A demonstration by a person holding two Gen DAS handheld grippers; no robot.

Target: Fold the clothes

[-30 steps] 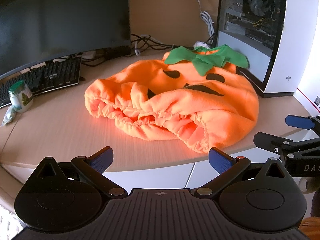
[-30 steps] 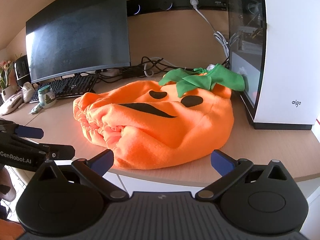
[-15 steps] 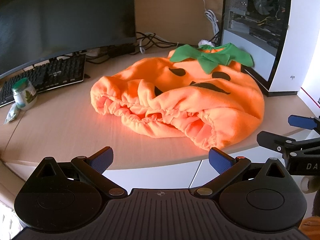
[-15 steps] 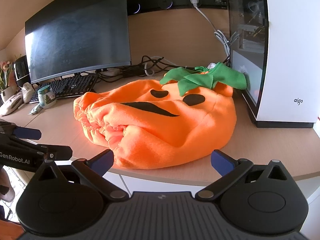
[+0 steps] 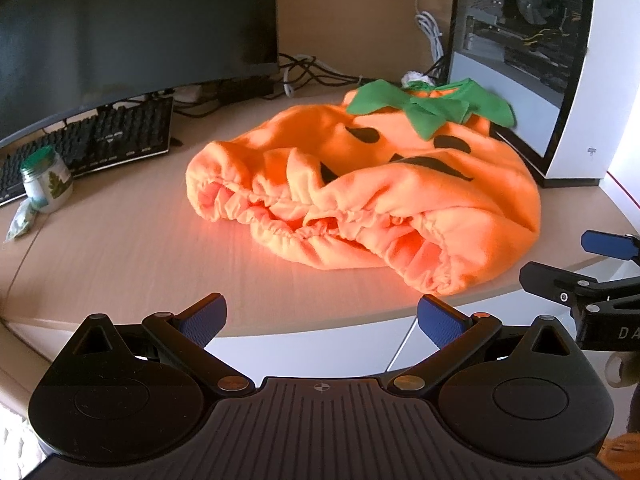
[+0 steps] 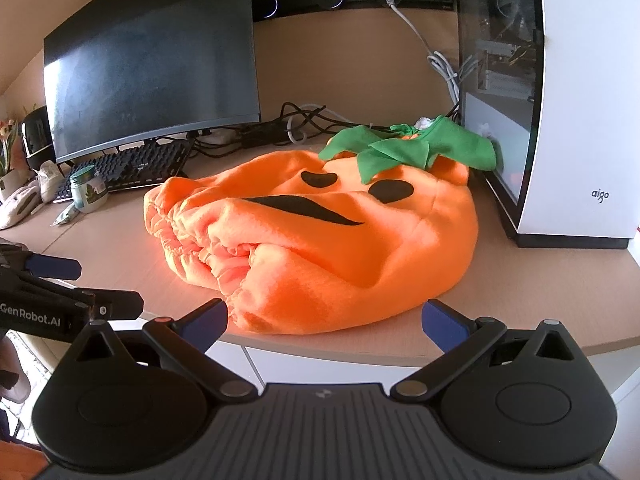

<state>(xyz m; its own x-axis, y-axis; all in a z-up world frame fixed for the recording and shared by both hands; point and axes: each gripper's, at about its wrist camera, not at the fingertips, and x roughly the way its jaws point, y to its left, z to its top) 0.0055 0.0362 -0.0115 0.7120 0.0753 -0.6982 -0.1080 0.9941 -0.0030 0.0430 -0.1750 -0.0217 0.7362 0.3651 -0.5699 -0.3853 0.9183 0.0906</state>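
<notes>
Costume (image 5: 368, 196) on desk, seemingly untouched | left claw (image 5: 318, 316) spread | right claw (image 6: 324, 320) spread, just short of hem

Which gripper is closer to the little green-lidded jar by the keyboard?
Left. The left gripper hovers off the desk's front edge, jar ahead to its left; the right gripper sits farther right, facing the pumpkin costume.

Bright daylight from the right, orange glow cast on desk (image 5: 120, 240), fisheye bending at edges, sharp focus
</notes>
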